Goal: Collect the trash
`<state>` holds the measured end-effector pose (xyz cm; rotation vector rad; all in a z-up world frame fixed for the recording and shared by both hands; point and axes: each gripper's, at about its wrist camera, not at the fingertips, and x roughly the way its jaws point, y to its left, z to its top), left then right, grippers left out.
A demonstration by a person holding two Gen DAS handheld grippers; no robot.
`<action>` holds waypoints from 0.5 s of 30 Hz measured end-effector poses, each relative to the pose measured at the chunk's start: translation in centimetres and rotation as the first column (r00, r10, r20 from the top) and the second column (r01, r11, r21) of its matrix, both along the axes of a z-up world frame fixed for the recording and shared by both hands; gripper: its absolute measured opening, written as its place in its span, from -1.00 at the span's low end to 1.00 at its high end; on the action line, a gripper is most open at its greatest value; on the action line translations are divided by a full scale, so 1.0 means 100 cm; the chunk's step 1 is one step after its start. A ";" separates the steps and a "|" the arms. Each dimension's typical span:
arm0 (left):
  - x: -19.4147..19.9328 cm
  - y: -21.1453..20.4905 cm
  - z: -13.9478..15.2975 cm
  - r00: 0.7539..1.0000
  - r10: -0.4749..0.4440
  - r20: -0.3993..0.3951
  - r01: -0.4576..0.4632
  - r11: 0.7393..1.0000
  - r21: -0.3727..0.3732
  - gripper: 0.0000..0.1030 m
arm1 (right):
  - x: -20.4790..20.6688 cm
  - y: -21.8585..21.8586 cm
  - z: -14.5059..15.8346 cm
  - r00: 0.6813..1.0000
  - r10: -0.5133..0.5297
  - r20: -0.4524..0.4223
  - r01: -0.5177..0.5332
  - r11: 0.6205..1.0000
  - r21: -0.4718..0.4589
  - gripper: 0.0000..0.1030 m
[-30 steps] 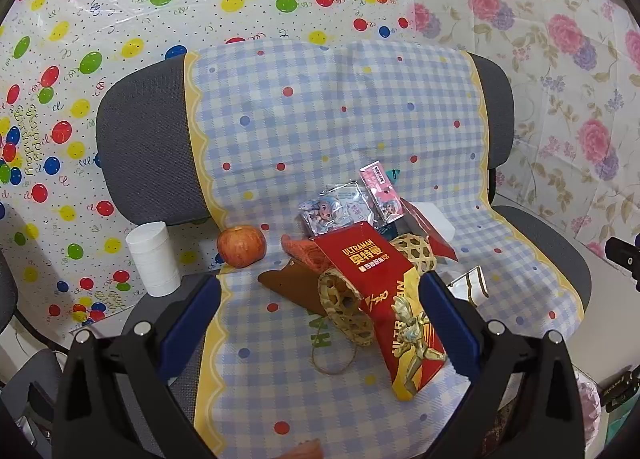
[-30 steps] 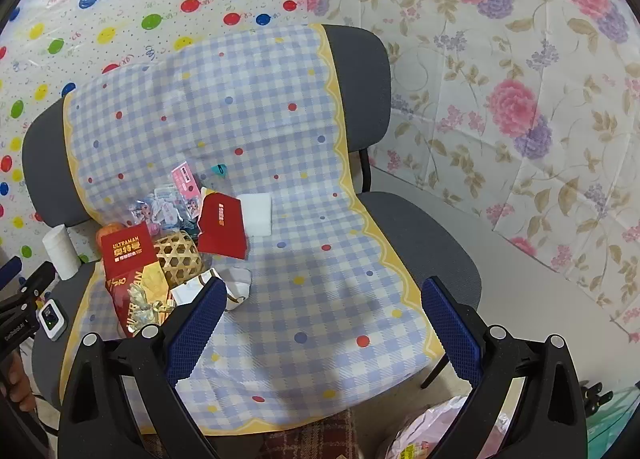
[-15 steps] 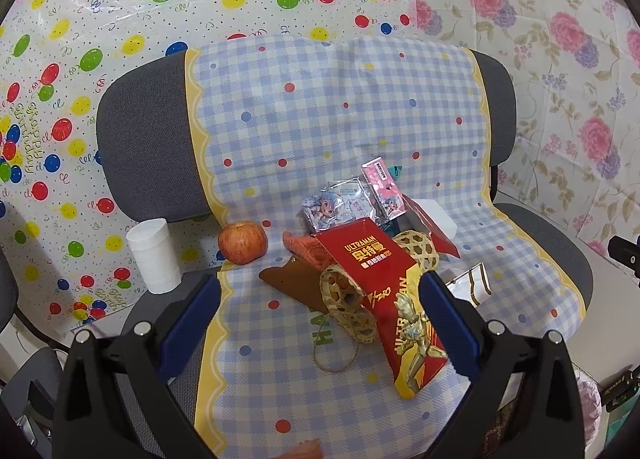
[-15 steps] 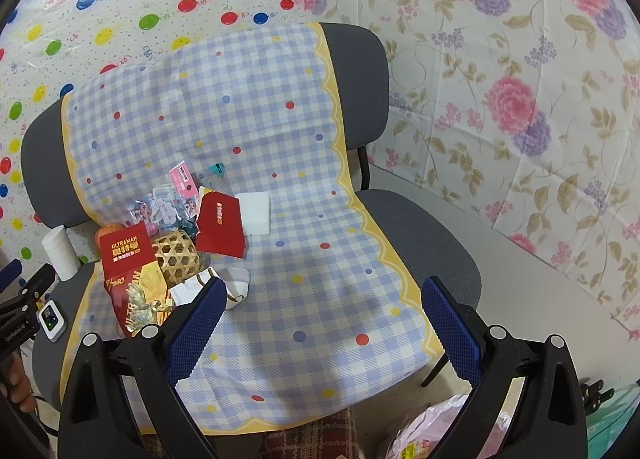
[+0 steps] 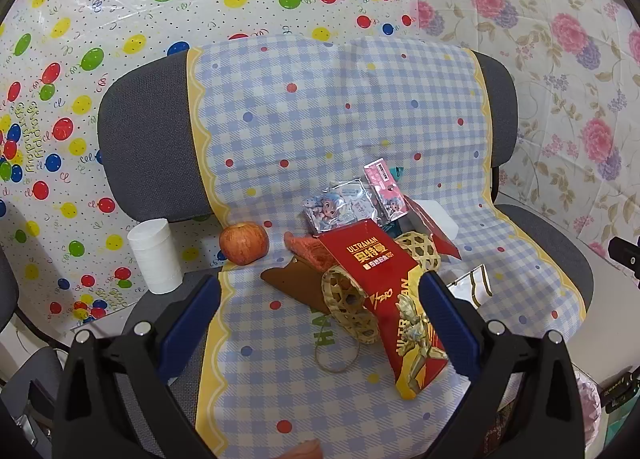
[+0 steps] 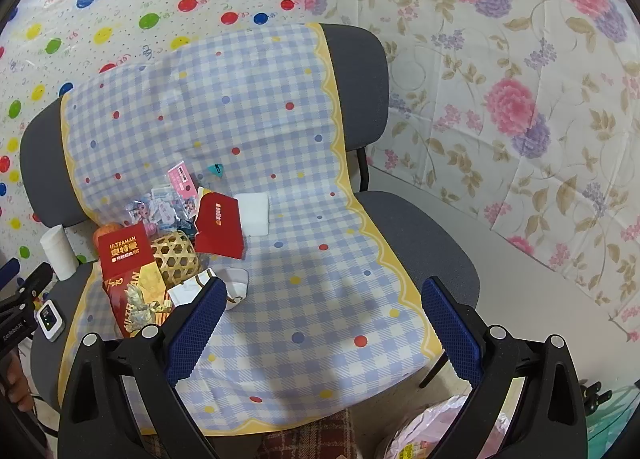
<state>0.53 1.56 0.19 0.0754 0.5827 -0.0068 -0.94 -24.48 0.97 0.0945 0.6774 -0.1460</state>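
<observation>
Little has shifted since a second ago: both views drift slightly, nothing picked up. Left gripper [image 5: 318, 329] and right gripper [image 6: 320, 329] hang wide open, empty. Ultraman wrapper [image 5: 394, 301] lies at one o'clock between the left fingers, collection unstarted.

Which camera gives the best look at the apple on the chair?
The left wrist view: the apple sits whole and unobstructed beside the white cup. In the right wrist view only an orange-red sliver peeks out behind the red Ultraman packet.
</observation>
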 end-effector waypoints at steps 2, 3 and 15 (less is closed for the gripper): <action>0.000 0.000 0.000 1.000 -0.001 -0.001 0.001 1.000 0.000 0.87 | 0.000 0.000 0.000 1.000 -0.002 0.001 0.002 1.000 -0.002 0.88; 0.000 0.001 0.000 1.000 -0.002 -0.002 0.002 1.000 0.001 0.87 | 0.000 0.000 -0.001 1.000 -0.002 0.000 0.002 1.000 -0.002 0.88; 0.000 0.005 -0.006 1.000 0.006 -0.014 -0.006 1.000 -0.003 0.87 | 0.000 0.002 -0.001 1.000 -0.002 0.003 0.002 1.000 -0.015 0.88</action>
